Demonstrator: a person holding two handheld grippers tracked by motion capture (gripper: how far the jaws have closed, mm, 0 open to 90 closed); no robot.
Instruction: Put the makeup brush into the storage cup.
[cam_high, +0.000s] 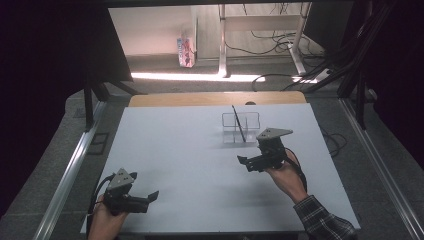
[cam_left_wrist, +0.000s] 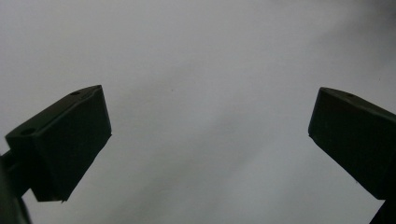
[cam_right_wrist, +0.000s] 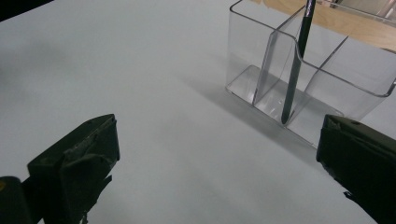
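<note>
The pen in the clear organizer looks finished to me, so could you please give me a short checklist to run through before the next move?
1. Pen inside the clear organizer: ok, tip down in a compartment, leaning.
2. Organizer upright on the table: ok.
3. Right claw open and holding nothing: ok.
4. Right claw apart from the organizer: ok.
5. Left claw open and holding nothing: ok.
6. Pen tip resting on the organizer floor: cannot tell.

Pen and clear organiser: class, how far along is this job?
Done: the pen stands tilted inside the clear organiser. In hand: nothing; the right gripper beside it and the left gripper at the near edge are open. Left: no loose item visible.
</note>
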